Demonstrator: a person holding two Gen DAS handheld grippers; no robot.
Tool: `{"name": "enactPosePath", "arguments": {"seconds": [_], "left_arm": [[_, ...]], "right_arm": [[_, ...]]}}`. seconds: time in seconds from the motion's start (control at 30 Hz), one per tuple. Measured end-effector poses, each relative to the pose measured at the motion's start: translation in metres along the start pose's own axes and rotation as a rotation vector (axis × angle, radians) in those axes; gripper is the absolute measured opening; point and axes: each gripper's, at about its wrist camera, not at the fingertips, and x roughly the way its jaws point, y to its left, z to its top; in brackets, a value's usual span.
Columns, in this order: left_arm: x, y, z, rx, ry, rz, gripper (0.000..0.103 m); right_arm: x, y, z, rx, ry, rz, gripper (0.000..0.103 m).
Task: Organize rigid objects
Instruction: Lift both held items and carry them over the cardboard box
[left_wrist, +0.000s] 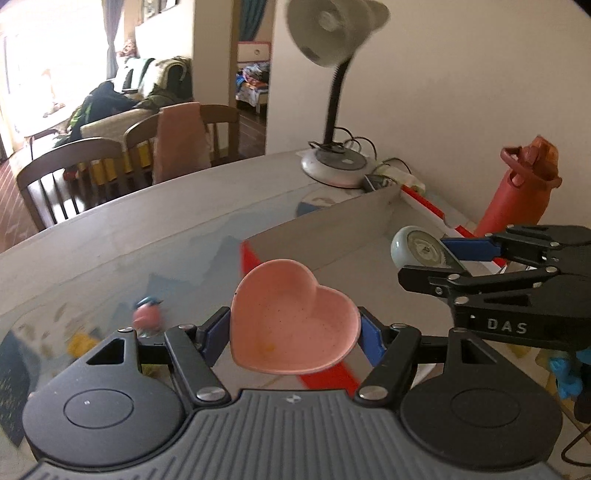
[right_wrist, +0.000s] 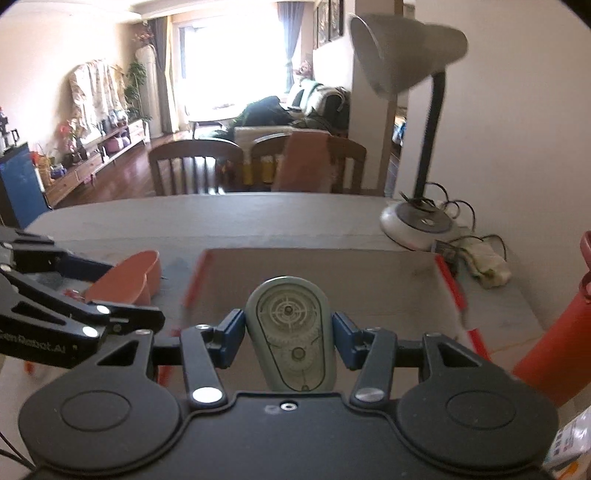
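Both claws loaded above the table, each clamped on one item.

Left gripper (left_wrist: 294, 326) spread fairly wide, blue pads pressed against the two sides of a pink heart-shaped dish (left_wrist: 293, 317), held clear of the grey table (left_wrist: 147, 236). Right gripper (right_wrist: 289, 334) narrower, pads closed on the flanks of a grey-green correction tape dispenser (right_wrist: 291, 332), rounded end pointing forward. Just ahead of and below both claws, an open shallow box with red edges (right_wrist: 448, 280). Beyond the box, to the right, a desk lamp (right_wrist: 413, 225) with tangled cords. Far right of the right claw, a red bottle (left_wrist: 517, 192). Behind the table, wooden chairs (right_wrist: 195, 166).
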Motion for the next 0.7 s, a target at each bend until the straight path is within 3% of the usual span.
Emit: {"name": "enactPosePath", "arguments": {"seconds": [0.37,0.7], "left_arm": [[0.084,-0.059,0.041,0.122,0.092,0.039,0.071],[0.150,-0.072,0.048,0.134,0.226,0.057,0.071]], "right_arm": [[0.033,-0.047,-0.020,-0.041,0.111,-0.038,0.051],[0.059,-0.056,-0.032,-0.136,0.231,-0.008,0.051]]}}
